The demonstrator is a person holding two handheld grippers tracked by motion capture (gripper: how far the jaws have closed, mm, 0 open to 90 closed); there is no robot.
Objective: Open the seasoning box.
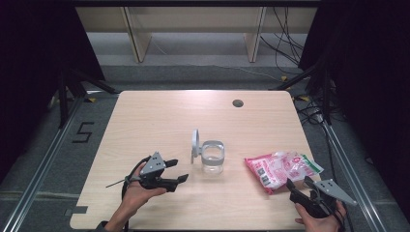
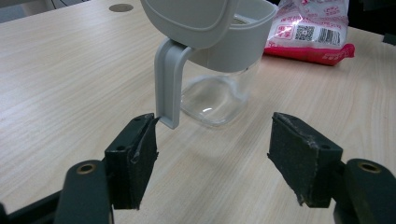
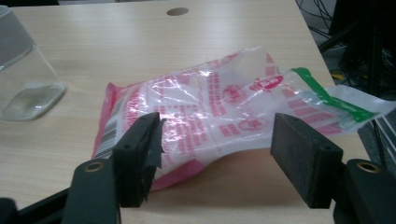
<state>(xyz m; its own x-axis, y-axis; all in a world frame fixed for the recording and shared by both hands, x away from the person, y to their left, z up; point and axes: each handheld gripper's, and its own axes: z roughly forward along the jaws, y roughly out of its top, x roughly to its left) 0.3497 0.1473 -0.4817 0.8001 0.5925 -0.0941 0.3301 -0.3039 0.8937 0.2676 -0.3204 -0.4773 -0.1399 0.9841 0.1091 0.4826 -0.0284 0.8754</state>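
Jar (image 1: 212, 157) lid top cut off | left gripper (image 2: 212, 140) jaws open | right gripper (image 3: 217, 149) jaws open, bag (image 3: 224, 112) edge behind them

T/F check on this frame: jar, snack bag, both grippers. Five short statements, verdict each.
1. The clear glass jar with grey hinged lid stands open. True.
2. The red-and-white plastic snack bag lies inside the jar. False: it lies on the wooden table, right of the jar.
3. The left gripper is open and holds nothing. True.
4. The right gripper is clamped on the bag. False: its jaws stand open at the bag's near edge.
5. The jar is full. False: it looks empty.
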